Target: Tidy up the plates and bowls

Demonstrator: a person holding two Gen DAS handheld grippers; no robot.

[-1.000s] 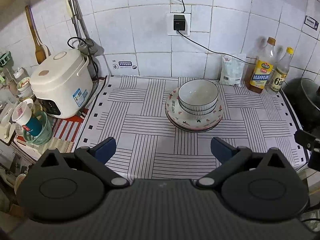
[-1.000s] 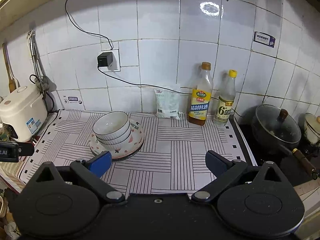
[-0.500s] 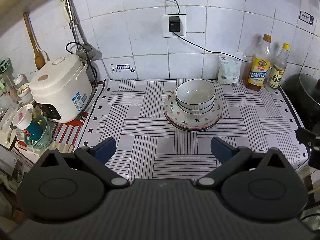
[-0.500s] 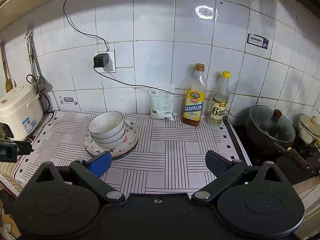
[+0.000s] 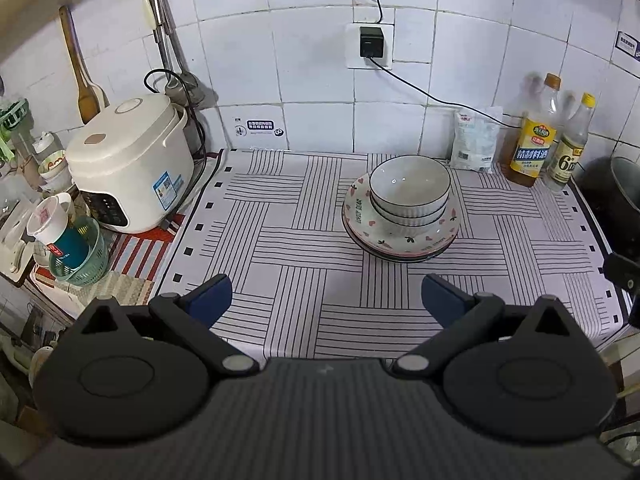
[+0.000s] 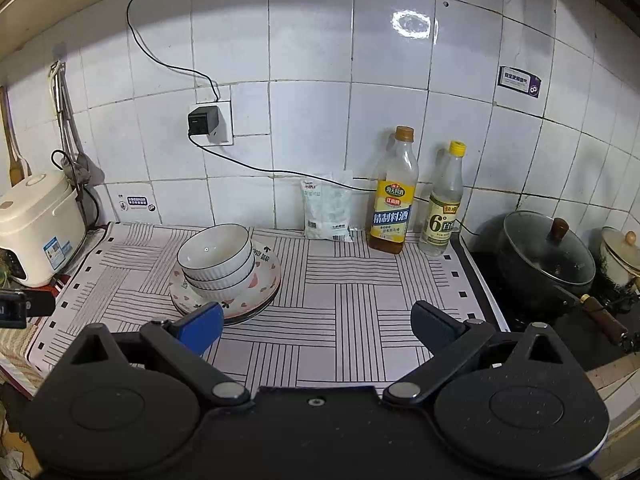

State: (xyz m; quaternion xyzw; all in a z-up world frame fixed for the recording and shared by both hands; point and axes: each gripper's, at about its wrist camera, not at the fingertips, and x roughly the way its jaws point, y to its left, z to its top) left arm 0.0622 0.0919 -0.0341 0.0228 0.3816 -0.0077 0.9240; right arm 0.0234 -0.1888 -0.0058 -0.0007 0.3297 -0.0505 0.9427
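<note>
Three nested bowls [image 5: 409, 193] on stacked plates [image 5: 402, 240]; left gripper [image 5: 326, 298], right gripper [image 6: 317, 326] wide, empty

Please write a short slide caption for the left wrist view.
Open left claw faces nested bowls stacked on plates.

The left gripper [image 5: 326, 296] hangs over the near edge of a striped mat [image 5: 280, 248], its blue-padded fingers [image 5: 210, 300] spread wide with nothing between them. At about 1 o'clock from it, stacked white bowls [image 5: 409, 192] sit nested on a pile of plates [image 5: 400, 236] with heart patterns. A white rice cooker [image 5: 130, 164] stands at 10 o'clock beside the mat. Two bottles [image 5: 532, 150] stand against the tiled wall at 2 o'clock, a white packet [image 5: 474, 140] just beside them.
</note>
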